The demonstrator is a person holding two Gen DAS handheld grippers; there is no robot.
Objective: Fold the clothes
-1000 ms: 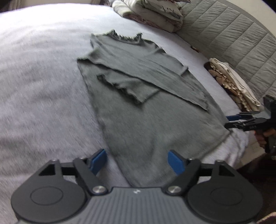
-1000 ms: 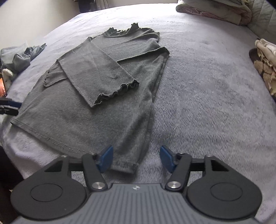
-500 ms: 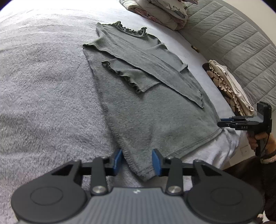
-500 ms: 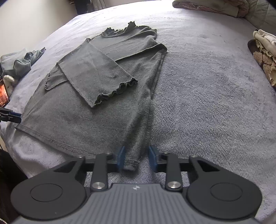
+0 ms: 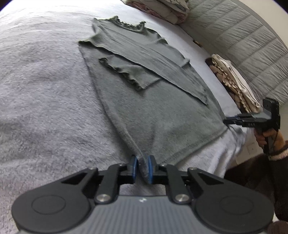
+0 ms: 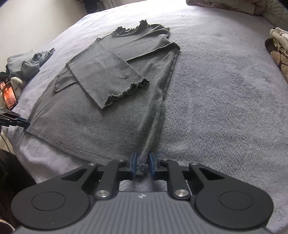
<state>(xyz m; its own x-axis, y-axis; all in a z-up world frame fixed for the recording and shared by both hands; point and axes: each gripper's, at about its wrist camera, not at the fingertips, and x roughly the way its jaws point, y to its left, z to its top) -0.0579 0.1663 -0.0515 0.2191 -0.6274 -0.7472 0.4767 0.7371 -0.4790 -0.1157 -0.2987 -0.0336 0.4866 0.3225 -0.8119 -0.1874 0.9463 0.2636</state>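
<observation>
A dark grey long-sleeved top [image 5: 153, 108] lies flat on the lilac fleece bed cover [image 5: 45, 90], both frilled sleeves folded across its body and the neck at the far end. My left gripper [image 5: 142, 160] is closing on the near left hem corner, and the cloth is bunched between its blue pads. My right gripper [image 6: 142, 156] is closing on the other hem corner of the top [image 6: 108, 117], with fabric pinched between its pads. Each gripper also shows in the other's view: the right gripper [image 5: 228, 120] at the hem's right end, the left gripper [image 6: 25, 124] at its left end.
A quilted headboard [image 5: 243, 36] runs along the right, with a stack of folded clothes [image 5: 234, 81] before it and piled bedding [image 5: 162, 9] at the far end. Crumpled blue-grey clothes [image 6: 27, 64] and a lit phone [image 6: 9, 91] lie at the bed's left edge.
Both grippers went from wide open over the hem corners to closed down on them. The cloth at each corner is now gathered between the pads.
</observation>
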